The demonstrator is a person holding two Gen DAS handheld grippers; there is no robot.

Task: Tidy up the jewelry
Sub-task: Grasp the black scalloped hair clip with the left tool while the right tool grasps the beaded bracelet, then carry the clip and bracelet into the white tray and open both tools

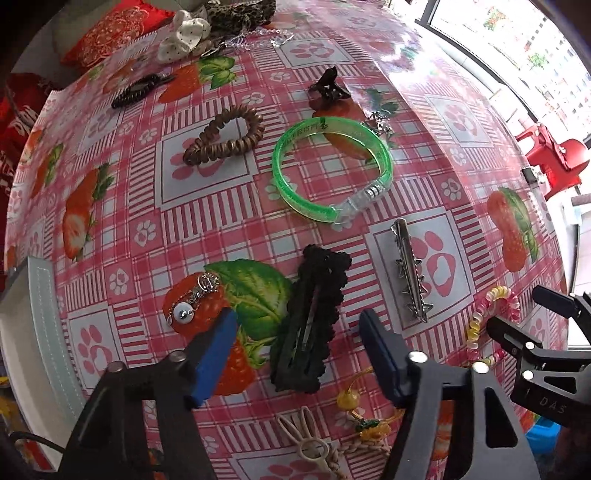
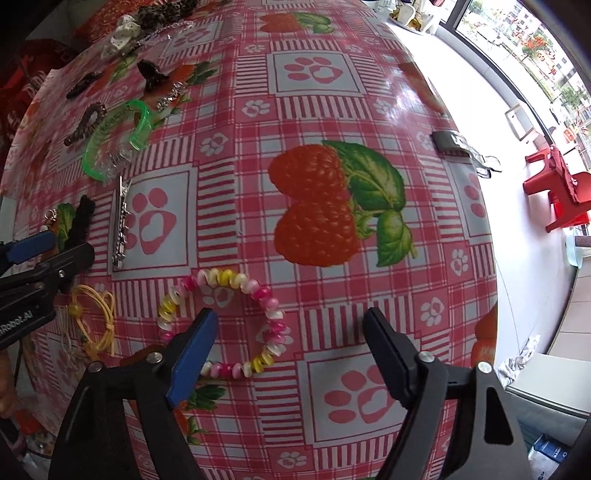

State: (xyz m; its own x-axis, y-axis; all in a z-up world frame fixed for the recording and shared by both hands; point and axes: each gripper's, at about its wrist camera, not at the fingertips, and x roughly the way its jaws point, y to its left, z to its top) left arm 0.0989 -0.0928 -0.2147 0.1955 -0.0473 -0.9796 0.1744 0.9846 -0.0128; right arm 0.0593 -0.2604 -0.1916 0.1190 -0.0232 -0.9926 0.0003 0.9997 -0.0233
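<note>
My left gripper is open and empty, its fingers on either side of a black crocheted hair clip on the strawberry tablecloth. A silver charm with a white bead lies by its left finger. A silver star clip and a green bangle lie beyond. My right gripper is open and empty over a pink, white and yellow spiral hair tie, also in the left wrist view. The right gripper shows in the left wrist view, the left gripper in the right wrist view.
A brown spiral tie, a black spiral tie, a dark claw clip, a white scrunchie and a leopard one lie farther back. A yellow cord bracelet and a cream bunny clip lie near. A pale box edge stands left.
</note>
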